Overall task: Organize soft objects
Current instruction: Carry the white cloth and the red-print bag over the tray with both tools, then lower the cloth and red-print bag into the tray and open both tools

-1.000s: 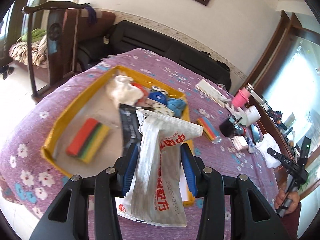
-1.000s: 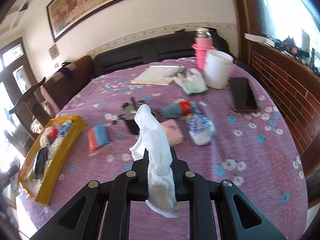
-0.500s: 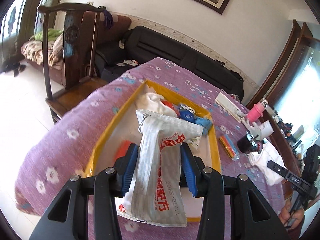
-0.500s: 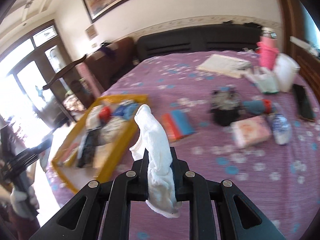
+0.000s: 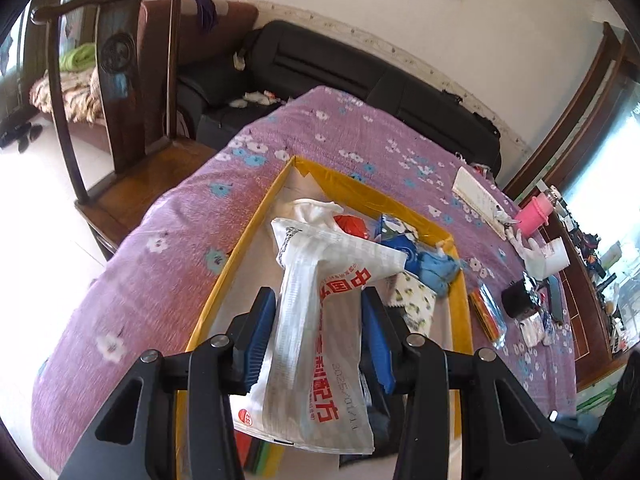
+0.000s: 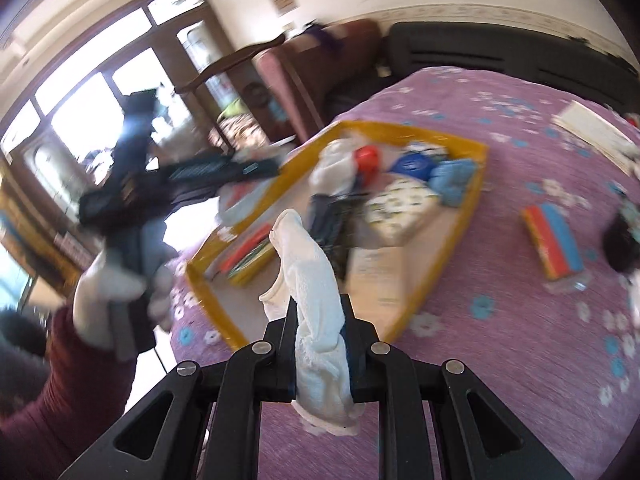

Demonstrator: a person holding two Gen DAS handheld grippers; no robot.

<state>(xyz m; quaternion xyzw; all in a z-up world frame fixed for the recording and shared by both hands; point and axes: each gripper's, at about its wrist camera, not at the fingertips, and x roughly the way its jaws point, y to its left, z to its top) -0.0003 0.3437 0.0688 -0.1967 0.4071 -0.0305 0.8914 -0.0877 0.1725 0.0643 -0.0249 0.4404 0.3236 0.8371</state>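
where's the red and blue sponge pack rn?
Right wrist view, right side: the sponge pack lies flat on the purple tablecloth, outside the yellow tray, right of it and apart.

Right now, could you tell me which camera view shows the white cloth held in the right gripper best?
The right wrist view: the white cloth stands pinched upright between the right gripper, close and fairly sharp, before the yellow tray. The left wrist view does not show that cloth; there the left gripper holds a white printed packet over the tray.
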